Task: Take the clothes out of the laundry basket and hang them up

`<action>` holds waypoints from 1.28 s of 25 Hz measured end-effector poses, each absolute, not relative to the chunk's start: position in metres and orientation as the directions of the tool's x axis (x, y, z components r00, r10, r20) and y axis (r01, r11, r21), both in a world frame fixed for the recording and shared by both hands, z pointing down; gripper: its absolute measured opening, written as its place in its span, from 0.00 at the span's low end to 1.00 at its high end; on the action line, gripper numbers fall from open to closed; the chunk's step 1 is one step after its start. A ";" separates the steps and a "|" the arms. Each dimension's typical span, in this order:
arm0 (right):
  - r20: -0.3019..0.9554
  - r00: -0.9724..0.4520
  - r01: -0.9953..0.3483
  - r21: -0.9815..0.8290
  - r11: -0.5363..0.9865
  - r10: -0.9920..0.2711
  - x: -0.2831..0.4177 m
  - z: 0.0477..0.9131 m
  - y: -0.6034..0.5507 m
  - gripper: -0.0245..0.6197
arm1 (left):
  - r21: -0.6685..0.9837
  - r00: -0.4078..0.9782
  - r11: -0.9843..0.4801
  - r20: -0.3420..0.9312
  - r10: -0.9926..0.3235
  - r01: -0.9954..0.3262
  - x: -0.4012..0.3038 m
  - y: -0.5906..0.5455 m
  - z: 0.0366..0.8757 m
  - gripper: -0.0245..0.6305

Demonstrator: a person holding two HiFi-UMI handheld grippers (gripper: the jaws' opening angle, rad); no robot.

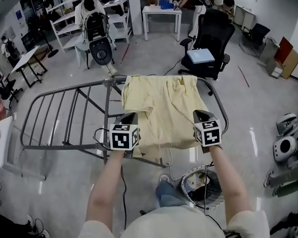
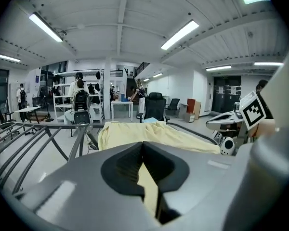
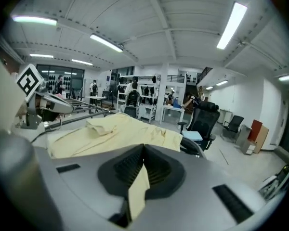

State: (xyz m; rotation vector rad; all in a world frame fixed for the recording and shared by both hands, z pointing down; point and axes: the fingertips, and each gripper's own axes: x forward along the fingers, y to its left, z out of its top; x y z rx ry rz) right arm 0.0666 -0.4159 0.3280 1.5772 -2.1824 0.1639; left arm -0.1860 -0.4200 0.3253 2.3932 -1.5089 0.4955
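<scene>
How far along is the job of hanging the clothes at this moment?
Done: one yellow garment is out of the basket and lies over the drying rack. In hand: the left gripper and the right gripper are each shut on its near edge, probably to straighten it. Left: release it and go to the laundry basket; whether it holds more clothes is unclear.

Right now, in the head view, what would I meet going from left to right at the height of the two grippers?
bare bars of the drying rack → left gripper → yellow garment → right gripper → white machine on the floor
</scene>
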 end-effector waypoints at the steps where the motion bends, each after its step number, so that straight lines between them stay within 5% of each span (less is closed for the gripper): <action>1: 0.398 -0.262 -0.929 0.144 0.342 -0.879 0.063 0.326 -0.396 0.04 | 0.048 0.404 -0.423 0.407 -0.819 -0.905 -0.187 -0.400 0.323 0.06; 8: 0.316 -0.304 -0.934 0.088 0.346 -0.899 0.039 0.319 -0.247 0.04 | 0.088 0.478 -0.477 0.317 -0.819 -0.875 -0.180 -0.255 0.314 0.05; 22: 0.330 -0.311 -0.928 0.097 0.360 -0.891 0.032 0.333 -0.049 0.04 | 0.170 0.615 -0.600 0.367 -0.697 -0.782 -0.117 -0.066 0.372 0.06; 32: 0.408 -0.160 -0.982 0.031 0.189 -0.899 0.125 0.384 0.016 0.04 | 0.225 0.699 -0.684 0.439 -0.565 -0.694 -0.019 -0.044 0.427 0.06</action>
